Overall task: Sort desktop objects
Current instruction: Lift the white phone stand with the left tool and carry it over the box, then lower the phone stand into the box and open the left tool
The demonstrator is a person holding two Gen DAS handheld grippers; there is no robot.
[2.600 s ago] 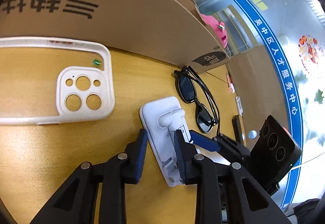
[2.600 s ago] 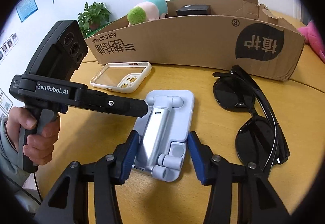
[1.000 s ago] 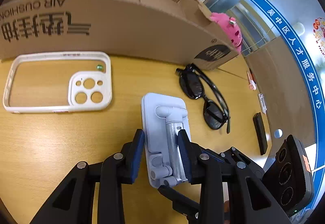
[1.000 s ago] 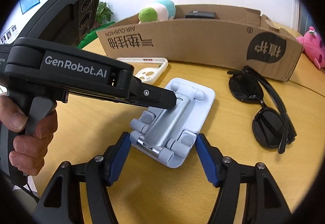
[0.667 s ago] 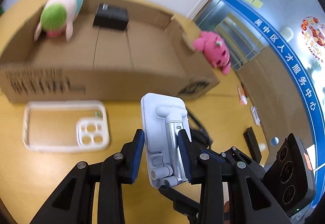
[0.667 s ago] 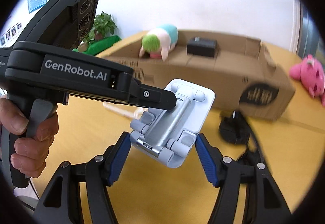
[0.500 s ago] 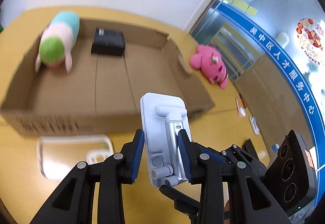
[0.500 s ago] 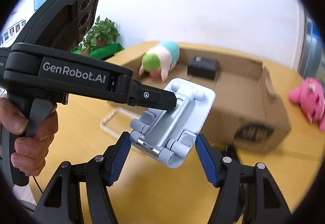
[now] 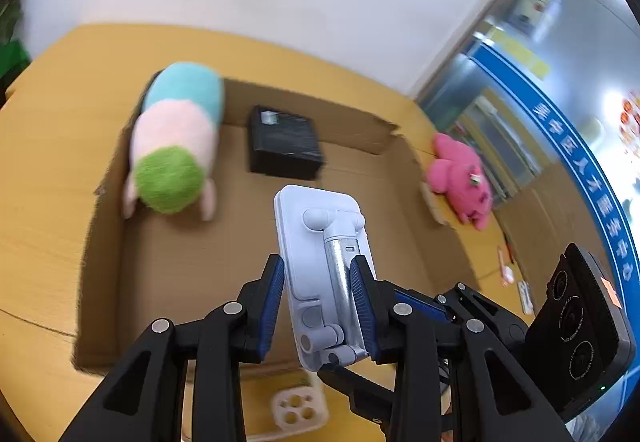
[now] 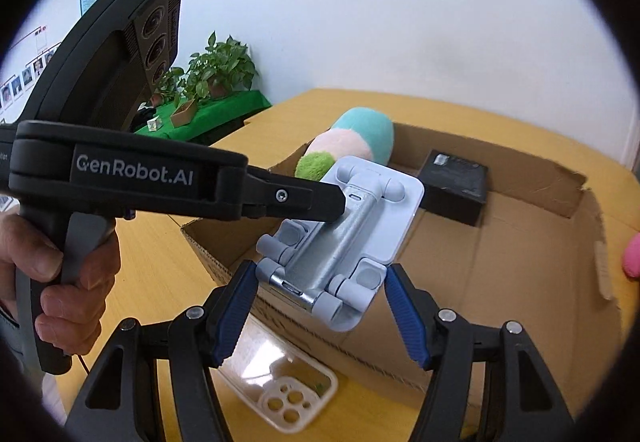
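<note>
Yellow wooden tabotop aside, nothing bears the white folding phone stand: it is clamped by left gripper fingers and flanked by part-open right gripper fingers above the open cardboard box; lowering and release are judged next.

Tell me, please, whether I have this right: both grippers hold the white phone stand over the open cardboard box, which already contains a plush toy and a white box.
Not quite: the box inside the cardboard box is black, not white, as the left wrist view shows. The rest stands: the left gripper and right gripper hold the phone stand above it, beside the plush toy.
</note>
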